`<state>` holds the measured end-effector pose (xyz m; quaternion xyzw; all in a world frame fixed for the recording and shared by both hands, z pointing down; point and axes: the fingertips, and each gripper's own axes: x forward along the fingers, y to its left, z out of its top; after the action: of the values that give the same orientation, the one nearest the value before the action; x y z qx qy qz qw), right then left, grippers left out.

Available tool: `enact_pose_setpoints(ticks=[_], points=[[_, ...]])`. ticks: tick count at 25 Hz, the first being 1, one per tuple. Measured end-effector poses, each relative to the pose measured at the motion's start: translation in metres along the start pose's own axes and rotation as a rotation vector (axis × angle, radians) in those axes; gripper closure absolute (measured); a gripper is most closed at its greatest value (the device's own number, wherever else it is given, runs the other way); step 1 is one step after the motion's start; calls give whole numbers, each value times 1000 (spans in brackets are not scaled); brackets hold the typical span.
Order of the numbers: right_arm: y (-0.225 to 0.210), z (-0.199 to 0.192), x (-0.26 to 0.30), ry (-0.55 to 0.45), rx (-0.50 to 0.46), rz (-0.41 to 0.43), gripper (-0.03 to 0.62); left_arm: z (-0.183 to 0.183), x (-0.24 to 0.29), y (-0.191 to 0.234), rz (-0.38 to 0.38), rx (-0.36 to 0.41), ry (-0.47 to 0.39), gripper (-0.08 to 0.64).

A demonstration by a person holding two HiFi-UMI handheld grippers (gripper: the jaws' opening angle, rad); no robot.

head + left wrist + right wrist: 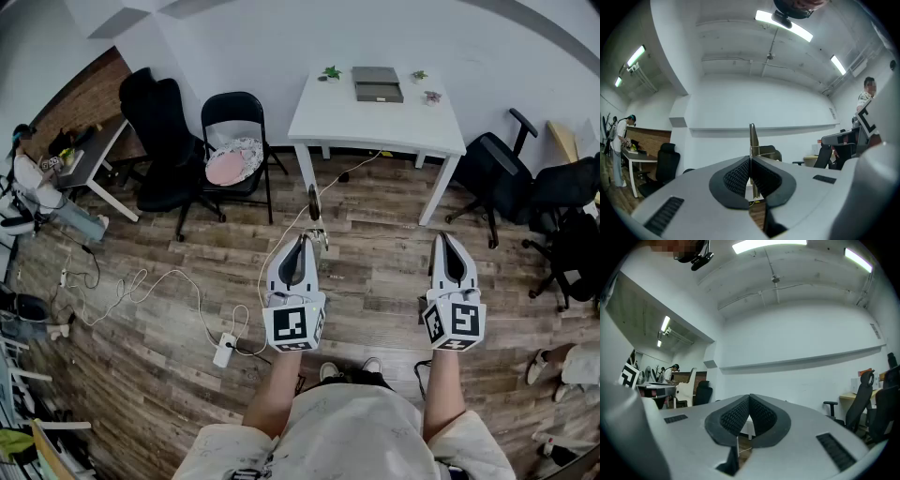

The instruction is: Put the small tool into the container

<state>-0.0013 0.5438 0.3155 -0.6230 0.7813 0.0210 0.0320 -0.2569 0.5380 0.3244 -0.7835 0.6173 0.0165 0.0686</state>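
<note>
My left gripper (307, 238) is shut on a small thin metal tool (314, 208), which sticks out past the jaw tips above the wooden floor. In the left gripper view the tool (753, 138) stands upright, clamped between the closed pads of the gripper (750, 160). My right gripper (443, 238) is held level with the left one, shut and with nothing in it; its pads (740, 413) meet with no gap. A flat grey box-like container (378, 84) lies on the white table (323, 120) ahead, well beyond both grippers.
Small plants (330, 72) stand on the table beside the box. A black folding chair (234, 141) with a pink cushion and office chairs (159, 131) are at the left, more chairs (497, 169) at the right. Cables and a power strip (225, 350) lie on the floor.
</note>
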Motion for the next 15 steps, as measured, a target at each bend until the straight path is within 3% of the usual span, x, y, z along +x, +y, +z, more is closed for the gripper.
enact_pose_setpoints(ticks=[15], points=[[-54,-16,4,18,24,6,577,-4,29,-52,-2,13,15,551]])
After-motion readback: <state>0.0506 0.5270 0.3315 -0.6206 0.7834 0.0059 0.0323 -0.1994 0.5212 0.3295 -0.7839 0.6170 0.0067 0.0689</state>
